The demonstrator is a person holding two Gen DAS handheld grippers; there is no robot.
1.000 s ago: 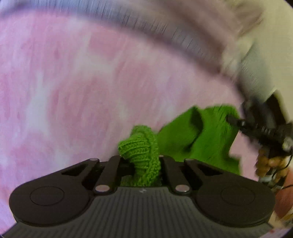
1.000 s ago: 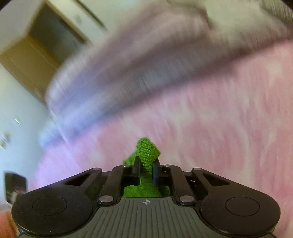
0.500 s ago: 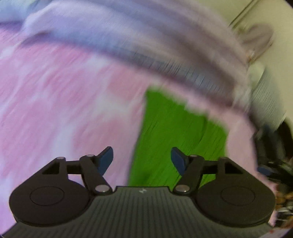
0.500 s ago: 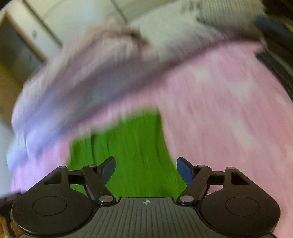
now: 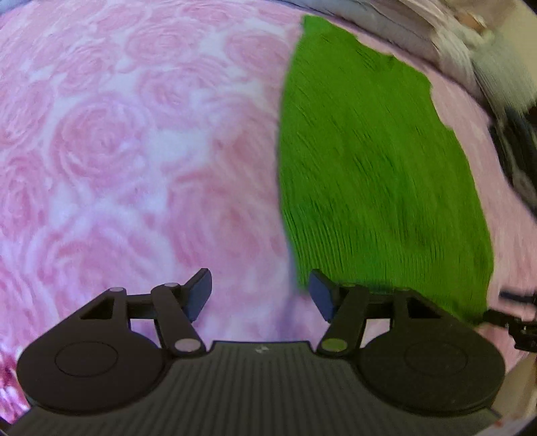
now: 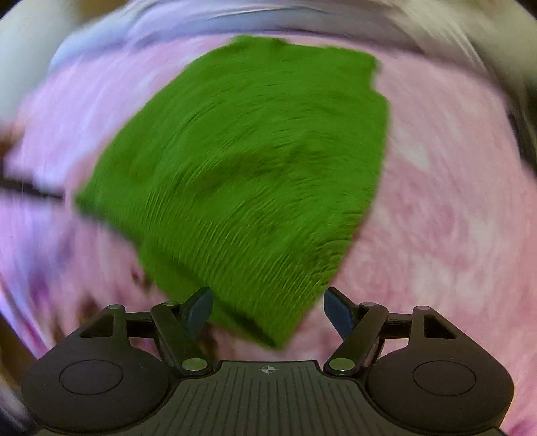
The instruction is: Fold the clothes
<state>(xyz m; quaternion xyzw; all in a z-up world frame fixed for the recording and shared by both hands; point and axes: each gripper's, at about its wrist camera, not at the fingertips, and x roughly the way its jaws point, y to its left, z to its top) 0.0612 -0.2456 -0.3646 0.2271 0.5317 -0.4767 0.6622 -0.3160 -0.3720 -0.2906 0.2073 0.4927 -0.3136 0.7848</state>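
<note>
Motion-blurred green knit [image 6: 255,161]; smeared bedding [image 6: 302,20] along far edge.

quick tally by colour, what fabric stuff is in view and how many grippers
green knit garment: 1
pink rose-print cover beneath it: 1
black grippers, jaws open and empty: 2 (left gripper, right gripper)
pale lilac bedding along the far edge: too blurred to count
total: 4
</note>
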